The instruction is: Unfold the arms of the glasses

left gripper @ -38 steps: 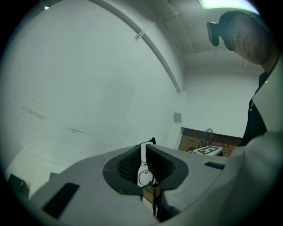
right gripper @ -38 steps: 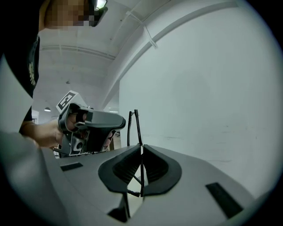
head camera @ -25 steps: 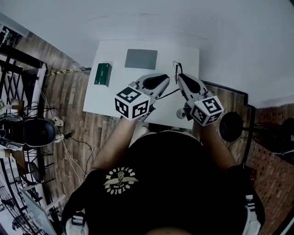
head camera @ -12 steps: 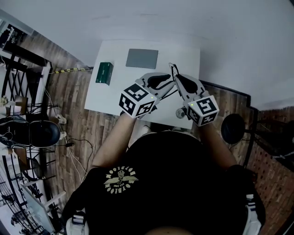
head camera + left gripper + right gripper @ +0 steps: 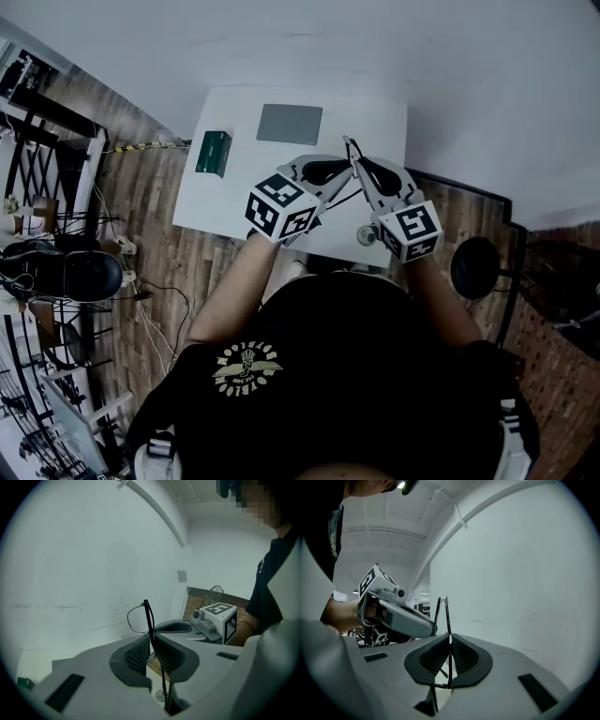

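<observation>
Two grips meet on the thin black wire-framed glasses, which hang in the air above the white table, standing roughly upright between the tool tips. The left gripper, whose jaws have just been closing, pinches one slender black bar of the frame, with a lens rim looping off beside it. The right gripper comes from the opposite side and is pressed onto another thin part, its tips almost touching the left's. Which bar is an arm I cannot tell. Unfolding probably means one tool holding while the other swings sideways. Farther back lie a flat grey pad and a green box.
</observation>
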